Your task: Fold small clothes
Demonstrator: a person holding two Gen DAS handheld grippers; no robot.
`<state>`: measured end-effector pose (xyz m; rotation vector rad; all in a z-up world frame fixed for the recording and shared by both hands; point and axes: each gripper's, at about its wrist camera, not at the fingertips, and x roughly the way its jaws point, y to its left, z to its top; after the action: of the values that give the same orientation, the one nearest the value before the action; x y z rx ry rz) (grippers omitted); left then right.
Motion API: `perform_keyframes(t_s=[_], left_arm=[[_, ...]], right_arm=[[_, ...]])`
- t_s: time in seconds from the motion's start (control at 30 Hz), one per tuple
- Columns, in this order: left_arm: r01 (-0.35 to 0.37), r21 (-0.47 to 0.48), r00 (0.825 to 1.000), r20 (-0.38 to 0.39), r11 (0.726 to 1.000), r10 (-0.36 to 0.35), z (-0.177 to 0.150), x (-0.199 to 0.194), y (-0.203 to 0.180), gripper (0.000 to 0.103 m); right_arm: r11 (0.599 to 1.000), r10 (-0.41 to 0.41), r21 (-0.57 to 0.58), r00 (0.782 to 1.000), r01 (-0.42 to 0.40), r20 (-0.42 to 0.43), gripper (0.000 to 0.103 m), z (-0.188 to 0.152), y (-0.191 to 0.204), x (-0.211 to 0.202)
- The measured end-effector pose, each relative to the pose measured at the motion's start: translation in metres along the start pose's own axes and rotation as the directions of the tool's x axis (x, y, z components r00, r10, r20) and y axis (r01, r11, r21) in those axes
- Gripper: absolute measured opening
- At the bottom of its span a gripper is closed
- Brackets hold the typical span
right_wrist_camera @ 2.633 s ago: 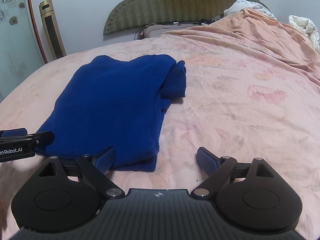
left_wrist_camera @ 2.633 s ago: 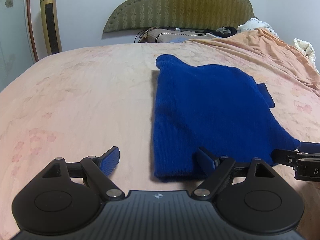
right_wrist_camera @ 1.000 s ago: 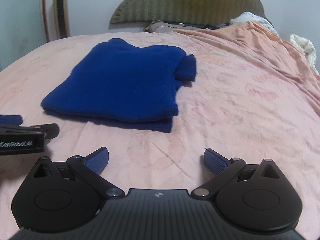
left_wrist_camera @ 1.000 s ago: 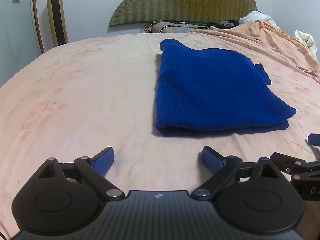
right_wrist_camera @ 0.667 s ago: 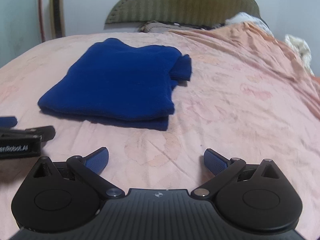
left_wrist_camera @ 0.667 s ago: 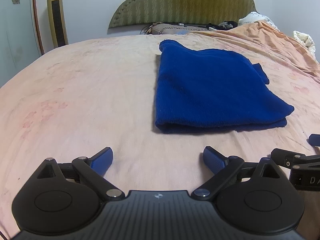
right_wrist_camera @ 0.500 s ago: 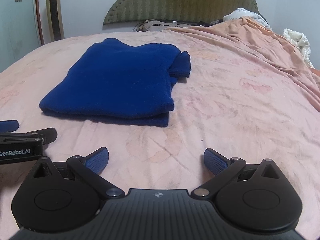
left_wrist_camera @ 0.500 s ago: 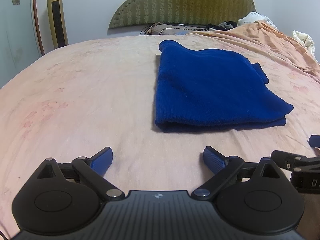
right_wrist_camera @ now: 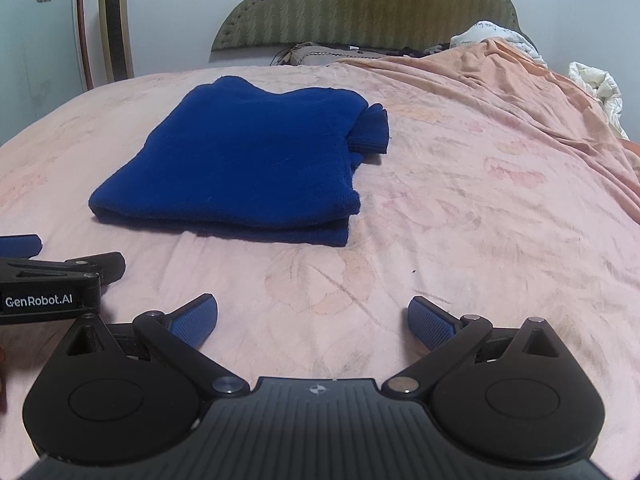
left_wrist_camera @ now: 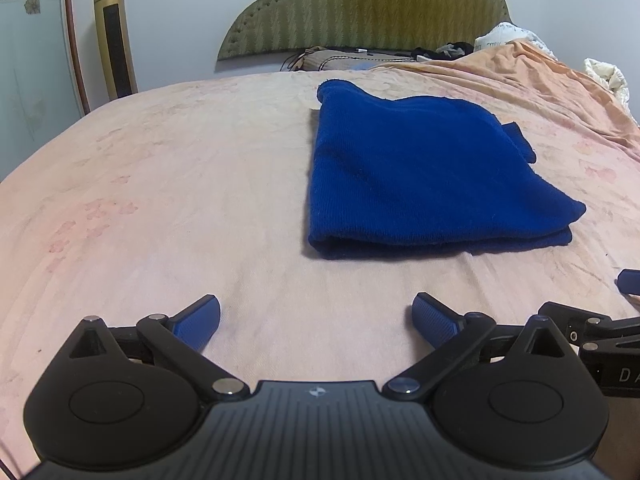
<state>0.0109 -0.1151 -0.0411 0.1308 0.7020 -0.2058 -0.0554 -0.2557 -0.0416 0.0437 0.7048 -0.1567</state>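
Note:
A blue knitted garment (left_wrist_camera: 416, 176) lies folded in a flat stack on the pink bed sheet (left_wrist_camera: 168, 184); it also shows in the right wrist view (right_wrist_camera: 248, 160), with a ribbed cuff (right_wrist_camera: 370, 128) sticking out at its right side. My left gripper (left_wrist_camera: 316, 322) is open and empty, held over bare sheet in front of the garment's near edge. My right gripper (right_wrist_camera: 312, 320) is open and empty, in front of the garment and to its right. Each gripper shows at the edge of the other's view.
A green padded headboard (left_wrist_camera: 360, 4) stands at the far end of the bed. A rumpled orange blanket (right_wrist_camera: 520, 92) covers the bed's right side. A gold tower appliance (left_wrist_camera: 114, 32) stands at the back left by the wall. Pillows and small items lie under the headboard.
Both grippers have drawn back from the garment's near edge, which they reached 2.6 s ago. The garment now lies folded, apart from both grippers. Little has moved in the last half second.

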Motion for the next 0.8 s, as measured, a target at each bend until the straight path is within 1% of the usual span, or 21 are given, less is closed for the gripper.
perform_keyframes(t_s=[0.13, 0.27, 0.43, 0.6, 0.8], left_arm=[[-0.001, -0.007, 1.000, 0.007, 1.000, 0.001, -0.0013, -0.0004, 0.0004, 0.103], [-0.022, -0.011, 0.999, 0.024, 1.000, 0.023, -0.0033, -0.0028, 0.0004, 0.103], [-0.024, -0.052, 0.999, 0.026, 0.998, 0.025, -0.0035, -0.0029, 0.0070, 0.103], [-0.040, -0.029, 0.999, 0.022, 0.999, 0.040, -0.0040, -0.0020, 0.0039, 0.103], [-0.035, -0.032, 0.999, 0.020, 0.999, 0.036, -0.0043, -0.0016, 0.0056, 0.103]], right_arm=[[1.000, -0.010, -0.007, 1.000, 0.010, 0.017, 0.103, -0.0023, 0.0008, 0.0022], [1.000, -0.010, -0.006, 1.000, 0.010, 0.026, 0.103, -0.0031, 0.0005, 0.0040], [1.000, -0.004, 0.002, 1.000, 0.004, 0.027, 0.103, -0.0038, -0.0005, 0.0046], [1.000, -0.002, 0.006, 1.000, 0.002, 0.027, 0.103, -0.0039, -0.0009, 0.0048], [1.000, -0.001, 0.009, 1.000, 0.001, 0.028, 0.103, -0.0039, -0.0007, 0.0051]])
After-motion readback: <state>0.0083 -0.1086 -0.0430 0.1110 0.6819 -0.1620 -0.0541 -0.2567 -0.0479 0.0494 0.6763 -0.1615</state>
